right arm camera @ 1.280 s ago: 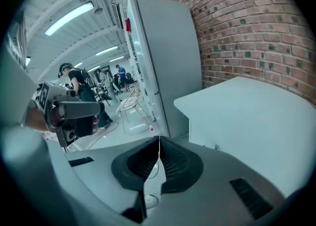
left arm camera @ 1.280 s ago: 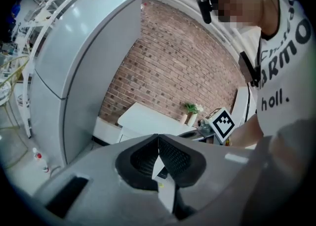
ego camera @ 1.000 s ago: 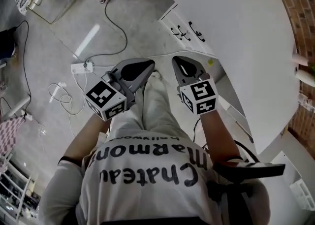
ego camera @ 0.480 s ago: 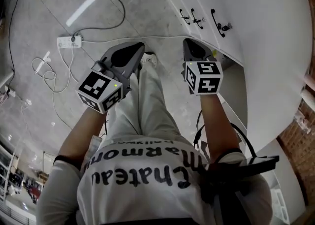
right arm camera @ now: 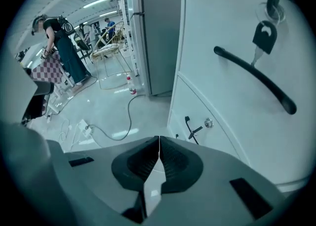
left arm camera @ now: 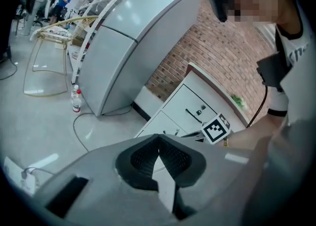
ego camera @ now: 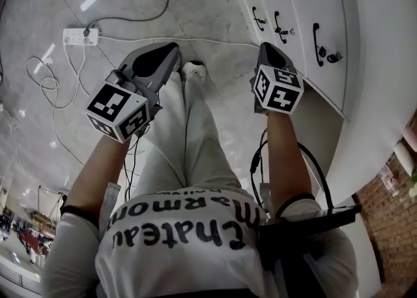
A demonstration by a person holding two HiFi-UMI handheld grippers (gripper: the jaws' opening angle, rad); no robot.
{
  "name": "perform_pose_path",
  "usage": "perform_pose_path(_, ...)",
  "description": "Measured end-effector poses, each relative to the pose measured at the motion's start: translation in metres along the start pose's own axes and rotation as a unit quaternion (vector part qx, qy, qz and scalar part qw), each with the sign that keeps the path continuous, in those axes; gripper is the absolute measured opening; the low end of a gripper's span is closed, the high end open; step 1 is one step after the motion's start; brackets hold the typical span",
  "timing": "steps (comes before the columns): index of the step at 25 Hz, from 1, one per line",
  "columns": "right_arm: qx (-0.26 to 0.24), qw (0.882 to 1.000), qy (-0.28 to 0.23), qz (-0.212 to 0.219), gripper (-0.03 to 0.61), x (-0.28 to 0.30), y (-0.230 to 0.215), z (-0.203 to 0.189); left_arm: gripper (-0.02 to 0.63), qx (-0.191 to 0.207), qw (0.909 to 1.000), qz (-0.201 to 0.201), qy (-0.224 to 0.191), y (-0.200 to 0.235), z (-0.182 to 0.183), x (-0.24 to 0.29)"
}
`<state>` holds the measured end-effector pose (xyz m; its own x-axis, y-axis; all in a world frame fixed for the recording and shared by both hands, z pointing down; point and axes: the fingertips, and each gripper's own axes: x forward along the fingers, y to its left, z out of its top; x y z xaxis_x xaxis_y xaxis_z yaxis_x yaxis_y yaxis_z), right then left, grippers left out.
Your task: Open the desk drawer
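The white desk (ego camera: 384, 62) stands at the upper right of the head view, its drawer fronts facing left. Three black handles show: (ego camera: 258, 18), (ego camera: 280, 27) and the largest handle (ego camera: 317, 44), with a key (ego camera: 334, 57) in the lock beside it. My right gripper (ego camera: 266, 48) hangs just left of the drawer fronts, shut and empty. In the right gripper view the large handle (right arm camera: 254, 79) and the key (right arm camera: 261, 34) lie above and right of the shut jaws (right arm camera: 158, 138). My left gripper (ego camera: 171, 52) is over the floor, shut (left arm camera: 158, 136), holding nothing.
A power strip (ego camera: 80, 34) and loose cables (ego camera: 45, 88) lie on the floor at left. The person's legs and shoe (ego camera: 193, 68) are between the grippers. A grey refrigerator (left arm camera: 133, 37), a bottle (left arm camera: 75, 100) and a wire chair (left arm camera: 47, 57) stand beyond; a brick wall (left arm camera: 197, 47) is behind the desk.
Both grippers have come down toward the floor, and the drawer fronts now show more fully beside the right gripper. Both stay shut.
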<state>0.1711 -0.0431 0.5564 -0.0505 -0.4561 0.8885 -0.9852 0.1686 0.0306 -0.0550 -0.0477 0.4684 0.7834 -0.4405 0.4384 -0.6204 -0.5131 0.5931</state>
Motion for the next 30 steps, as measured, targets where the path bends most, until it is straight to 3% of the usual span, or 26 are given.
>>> perform_pose_path(8, -0.090, 0.990, 0.024, -0.103, 0.015, 0.036, -0.038, -0.022, 0.015, -0.003, 0.9996, -0.027, 0.005, 0.011, -0.019, 0.021)
perform_pose_path(13, -0.109, 0.985, 0.050, -0.125, 0.017, 0.049, -0.057, -0.030, 0.015, -0.020, 0.9988, -0.040, 0.019, 0.004, -0.039, 0.025)
perform_pose_path(17, -0.165, 0.973, 0.052, -0.155, 0.018, 0.065, -0.064, -0.023, 0.015, -0.019, 0.9983, -0.048, 0.027, 0.003, -0.048, 0.029)
perform_pose_path(18, -0.174, 0.970, 0.056, -0.161, 0.031, 0.069, -0.065, -0.024, 0.015, -0.018, 0.9982, -0.049, 0.028, 0.004, -0.050, 0.030)
perform_pose_path(20, -0.182, 0.967, 0.066, -0.167, 0.185, 0.077, -0.067, -0.028, 0.015, -0.022, 0.9983, -0.046, 0.028, 0.009, -0.053, 0.031)
perform_pose_path(25, -0.189, 0.961, 0.084, -0.182, 0.184, 0.090, -0.078, -0.034, 0.015, -0.034, 0.9985, -0.033, 0.027, 0.021, -0.057, 0.032)
perform_pose_path(30, -0.238, 0.947, 0.072, -0.205, 0.172, 0.093, -0.078, -0.033, 0.015, -0.026, 0.9980, -0.039, 0.042, 0.022, -0.062, 0.034)
